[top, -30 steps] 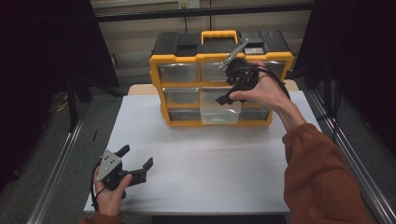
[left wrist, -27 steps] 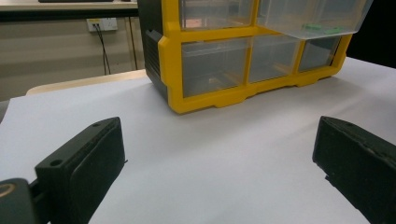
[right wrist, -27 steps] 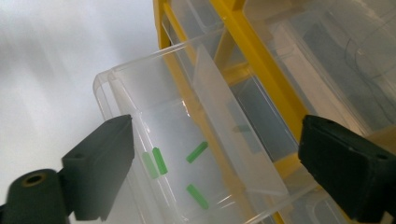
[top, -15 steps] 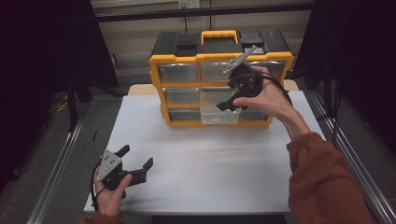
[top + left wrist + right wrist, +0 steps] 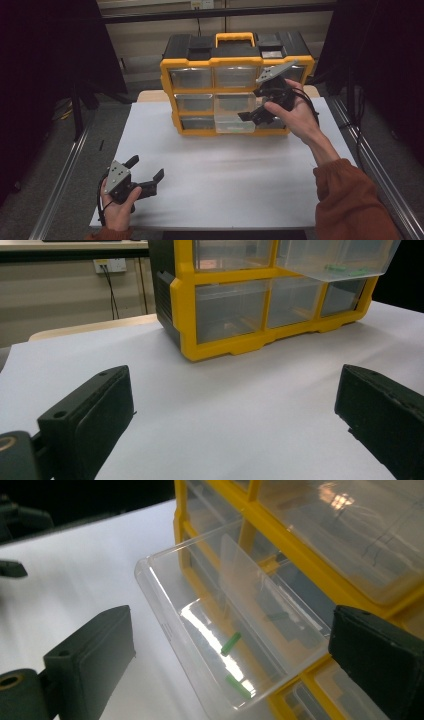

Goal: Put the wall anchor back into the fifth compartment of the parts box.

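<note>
Two grippers in frame. We hold the right gripper [image 5: 253,114] in front of the yellow drawer cabinet [image 5: 235,62], its jaws spread wide with nothing between them, having just been opening. Directly beneath it, the clear drawer [image 5: 210,630] stands pulled out from the cabinet's middle column, two small green pieces [image 5: 231,643] lying on its floor. We keep the left gripper [image 5: 145,172] low over the white table [image 5: 235,175], near its front-left corner, jaws wide and empty, well apart from the cabinet.

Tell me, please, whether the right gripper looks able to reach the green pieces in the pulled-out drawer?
Probably yes: the drawer stands pulled out with its top uncovered, the green pieces lie exposed, and the right gripper hangs just above, jaws open.
</note>
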Demonstrator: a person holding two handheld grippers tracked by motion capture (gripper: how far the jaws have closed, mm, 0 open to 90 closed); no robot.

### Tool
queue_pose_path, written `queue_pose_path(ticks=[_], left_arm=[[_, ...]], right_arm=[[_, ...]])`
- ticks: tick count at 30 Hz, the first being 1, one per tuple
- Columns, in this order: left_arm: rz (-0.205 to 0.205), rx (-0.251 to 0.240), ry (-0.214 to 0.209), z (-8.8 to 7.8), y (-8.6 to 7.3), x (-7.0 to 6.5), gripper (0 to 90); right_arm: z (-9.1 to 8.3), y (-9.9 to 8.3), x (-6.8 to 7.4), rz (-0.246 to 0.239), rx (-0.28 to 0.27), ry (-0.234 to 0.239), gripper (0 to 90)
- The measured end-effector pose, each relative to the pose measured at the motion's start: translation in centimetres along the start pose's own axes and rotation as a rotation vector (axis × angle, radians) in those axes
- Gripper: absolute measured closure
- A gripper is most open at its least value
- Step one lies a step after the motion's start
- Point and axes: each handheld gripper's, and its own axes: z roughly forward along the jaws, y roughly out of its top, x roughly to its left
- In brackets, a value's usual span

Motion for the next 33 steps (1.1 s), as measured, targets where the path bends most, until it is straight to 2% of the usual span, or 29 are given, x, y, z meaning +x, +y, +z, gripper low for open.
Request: queue_pose_path(ticks=[2, 5, 10, 11, 13, 19, 21, 24, 31, 33], left_arm=[[0.0, 0.0, 0.0, 0.0, 0.0, 0.0, 2.4], [0.003, 0.002, 0.002, -0.1, 0.0, 0.0, 2.4], [0.003, 0.001, 0.002, -0.1, 0.0, 0.0, 2.4], [0.005, 0.003, 0.002, -0.1, 0.0, 0.0, 2.4], [-0.011, -0.008, -0.003, 0.0, 0.0, 0.0, 2.4], [-0.003, 0.0, -0.004, 0.0, 0.0, 0.0, 2.4], [-0.011, -0.007, 0.0, 0.1, 0.0, 0.0, 2.4], [0.004, 0.003, 0.013, -0.1, 0.0, 0.0, 2.4], [-0.001, 0.001, -0.002, 0.0, 0.0, -0.1, 2.4], [-0.005, 0.001, 0.007, 0.0, 0.0, -0.1, 2.4]], right_arm=[[-0.2, -0.7, 0.0, 0.03, -0.026, -0.007, 4.0], [-0.2, -1.7, 0.0, 0.055, -0.038, -0.02, 4.3], [-0.1, -4.4, 0.4, 0.113, -0.09, -0.049, 4.5], [-0.1, -4.8, 0.5, 0.116, -0.101, -0.05, 4.3], [-0.1, -5.9, 0.6, 0.128, -0.121, -0.08, 3.8], [-0.4, -8.4, 0.8, 0.166, -0.173, -0.13, 3.5], [-0.4, -9.3, 1.0, 0.174, -0.202, -0.128, 3.5], [-0.3, -11.0, 1.5, 0.194, -0.235, -0.153, 3.6], [0.3, -14.5, 2.5, 0.212, -0.275, -0.197, 3.4], [0.2, -15.3, 2.7, 0.226, -0.287, -0.204, 3.3]])
